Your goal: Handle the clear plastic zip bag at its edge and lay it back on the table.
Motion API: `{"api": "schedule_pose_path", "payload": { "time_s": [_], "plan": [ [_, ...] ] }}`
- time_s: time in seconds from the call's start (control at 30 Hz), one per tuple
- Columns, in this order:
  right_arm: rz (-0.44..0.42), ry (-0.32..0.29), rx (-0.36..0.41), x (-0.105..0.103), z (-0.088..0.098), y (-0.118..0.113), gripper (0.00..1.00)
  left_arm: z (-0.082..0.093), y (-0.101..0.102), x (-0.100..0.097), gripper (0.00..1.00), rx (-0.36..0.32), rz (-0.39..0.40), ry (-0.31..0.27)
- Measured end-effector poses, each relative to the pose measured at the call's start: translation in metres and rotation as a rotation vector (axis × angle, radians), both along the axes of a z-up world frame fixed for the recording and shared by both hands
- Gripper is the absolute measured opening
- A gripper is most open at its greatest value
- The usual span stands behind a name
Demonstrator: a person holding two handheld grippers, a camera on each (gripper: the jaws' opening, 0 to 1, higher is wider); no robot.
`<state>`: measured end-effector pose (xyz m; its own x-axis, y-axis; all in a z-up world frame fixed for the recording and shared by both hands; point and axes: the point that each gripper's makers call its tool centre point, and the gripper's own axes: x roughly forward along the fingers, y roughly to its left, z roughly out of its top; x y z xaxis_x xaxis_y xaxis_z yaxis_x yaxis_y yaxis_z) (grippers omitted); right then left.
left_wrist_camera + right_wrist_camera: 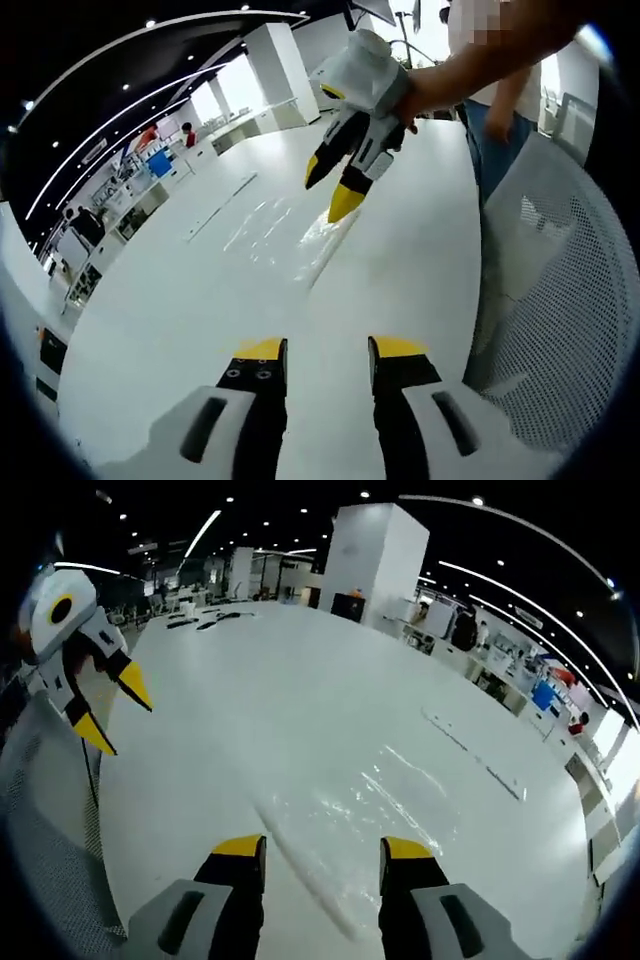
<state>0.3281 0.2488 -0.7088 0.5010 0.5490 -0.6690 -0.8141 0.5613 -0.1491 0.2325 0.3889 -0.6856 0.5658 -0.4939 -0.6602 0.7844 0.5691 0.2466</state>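
The work surface is a large white desk [300, 680] with a glossy top that reflects the ceiling lights. The clear plastic zip bag [370, 810] lies flat on it, visible mainly as a patch of wrinkled glare with one straight edge running toward the right gripper.

Right gripper [322, 848]: the yellow-tipped fingers [240, 846] stand wide apart, with nothing between them, positioned just above the near edge of the bag. In the left gripper view this gripper hangs tip-down over the bag, with the person's hand [425, 85] on its white body.

Left gripper [326, 347]: the fingers stand wide apart and hold nothing, over bare desk, well apart from the bag [285, 230]. In the right gripper view it appears at the left edge, beside a grey mesh chair back [50, 820].

Room: a large open hall with a dark ceiling carrying spot lights and long light strips, a white square column [375, 555], and further white benches with equipment. Several dark items [215, 620] lie at the far end of the desk; too small to identify.
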Motion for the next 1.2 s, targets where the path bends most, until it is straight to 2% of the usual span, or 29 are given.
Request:
{"api": "schedule_pose_path", "payload": {
  "time_s": [0.13, 0.23, 0.33, 0.47, 0.57, 0.7, 0.83, 0.97, 1.2],
  "plan": [
    [-0.045, 0.018, 0.059, -0.003, 0.003, -0.004, 0.59, -0.001, 0.004, 0.005, 0.54, -0.029, 0.059, 0.015],
    [-0.067, -0.047, 0.057, 0.000, 0.009, -0.013, 0.73, -0.002, 0.005, 0.006, 0.62, -0.071, 0.101, 0.034],
    [-0.092, -0.027, 0.081, -0.008, 0.013, -0.019, 0.76, -0.003, 0.006, 0.008, 0.72, -0.080, 0.126, 0.031],
    [-0.118, -0.036, 0.098, -0.015, 0.018, -0.026, 0.81, -0.004, 0.007, 0.009, 0.79, -0.125, 0.167, 0.054],
    [-0.174, -0.028, 0.151, -0.020, 0.021, -0.033, 0.87, -0.004, 0.006, 0.008, 0.87, -0.164, 0.192, 0.066],
    [-0.209, -0.039, 0.185, -0.033, 0.023, -0.041, 0.94, 0.002, 0.005, 0.007, 0.93, -0.211, 0.200, 0.053],
    [-0.285, -0.034, 0.245, -0.054, 0.027, -0.048, 0.98, 0.003, 0.006, 0.002, 0.99, -0.248, 0.216, 0.057],
    [-0.307, -0.029, 0.262, -0.071, 0.028, -0.051, 1.00, 0.001, 0.012, -0.006, 0.99, -0.249, 0.221, 0.064],
    [-0.341, -0.037, 0.278, -0.087, 0.028, -0.056, 1.00, -0.001, 0.021, -0.018, 0.99, -0.233, 0.231, 0.052]
  ]
}}
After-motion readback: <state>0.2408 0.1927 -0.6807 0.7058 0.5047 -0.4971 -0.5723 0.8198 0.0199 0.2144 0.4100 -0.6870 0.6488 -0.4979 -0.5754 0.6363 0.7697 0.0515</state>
